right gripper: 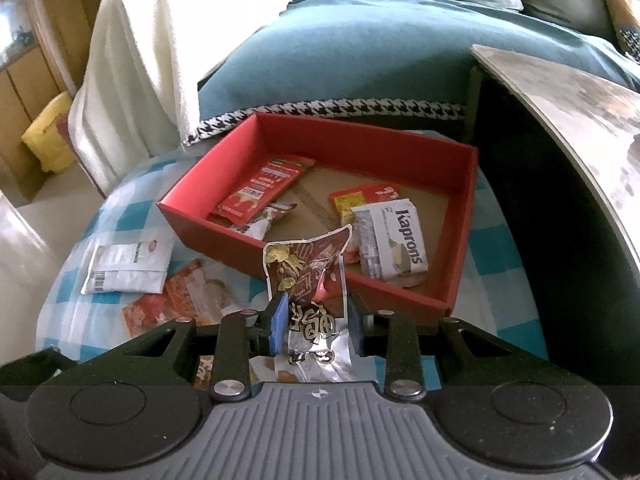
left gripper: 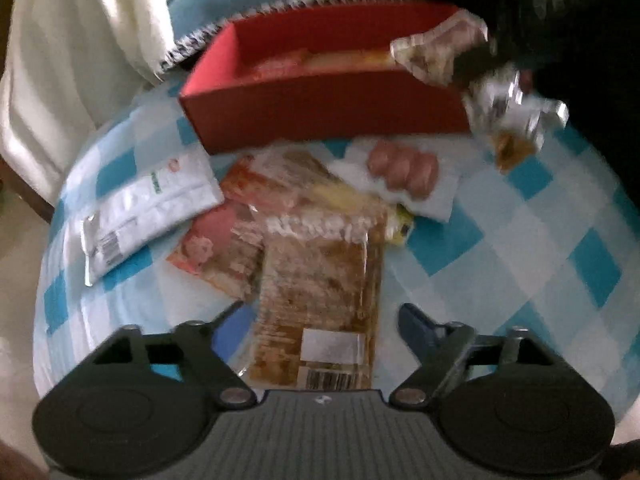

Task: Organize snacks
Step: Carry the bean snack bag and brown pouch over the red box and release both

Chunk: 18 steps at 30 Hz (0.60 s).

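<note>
Checked blue cloth point(right gripper: 496, 248) under both my grippers: my right gripper point(right gripper: 318, 320) pinches a brown packet point(right gripper: 306, 268) upright, just short of the red box point(right gripper: 400, 288) ahead; my left gripper point(left gripper: 320, 320) hangs half open, empty, above a long packet point(left gripper: 320, 280) pointing away toward the box.

1 red box point(right gripper: 404, 148) sits on the checked cloth point(right gripper: 496, 248). Inside it I count 4 snack packets: 1 long red one point(right gripper: 264, 188), 1 small crumpled one point(right gripper: 264, 220), 1 red-and-yellow one point(right gripper: 362, 198), and 1 grey Kaprons pack point(right gripper: 394, 240). Out on the cloth lie about 5 more (the pile overlaps, so that's rough), including 1 white pouch point(left gripper: 148, 216) and 1 sausage pack point(left gripper: 402, 168). 1 brown packet point(right gripper: 310, 276) is held up.
</note>
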Motion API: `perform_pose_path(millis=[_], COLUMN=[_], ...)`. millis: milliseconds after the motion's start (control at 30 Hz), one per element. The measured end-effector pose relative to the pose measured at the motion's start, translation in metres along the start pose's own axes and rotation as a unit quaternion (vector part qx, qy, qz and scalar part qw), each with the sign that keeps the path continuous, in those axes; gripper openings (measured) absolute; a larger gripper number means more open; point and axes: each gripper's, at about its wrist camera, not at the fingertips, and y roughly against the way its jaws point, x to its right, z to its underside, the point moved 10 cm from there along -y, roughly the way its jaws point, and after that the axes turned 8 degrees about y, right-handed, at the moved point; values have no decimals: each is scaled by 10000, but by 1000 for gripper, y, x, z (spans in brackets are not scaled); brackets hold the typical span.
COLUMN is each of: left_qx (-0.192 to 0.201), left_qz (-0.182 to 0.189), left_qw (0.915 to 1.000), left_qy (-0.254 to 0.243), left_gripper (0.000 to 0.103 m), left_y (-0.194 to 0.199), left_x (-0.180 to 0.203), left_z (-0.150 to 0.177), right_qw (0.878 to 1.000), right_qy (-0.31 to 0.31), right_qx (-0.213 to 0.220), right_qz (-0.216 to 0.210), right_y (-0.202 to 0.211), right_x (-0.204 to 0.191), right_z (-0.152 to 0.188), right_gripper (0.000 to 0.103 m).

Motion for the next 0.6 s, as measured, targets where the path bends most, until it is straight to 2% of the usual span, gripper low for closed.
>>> perform_pose_path(millis=[33, 167, 200, 433, 600], left_qx=[-62, -57, -8, 264, 780], left_qz=[0, 174, 242, 666, 844], left_qw=[10000, 9993, 9990, 9954, 9908], left_qy=[32, 311, 388, 629, 721], left_gripper=[64, 47, 39, 37, 37], left_y=[-5, 2, 7, 34, 62], left_x=[-1, -9, -11, -9, -13], left_z=[2, -2, -4, -27, -59], right_qw=[10000, 10000, 9999, 9990, 9984], right_qy=[-6, -49, -75, -274, -337], right_qx=[0, 76, 109, 324, 418], right_qz=[2, 28, 33, 117, 174], right_y=[0, 4, 5, 12, 10], right_x=[1, 6, 8, 20, 24], right_z=[0, -2, -4, -15, -24], right_gripper=[39, 39, 39, 39, 39])
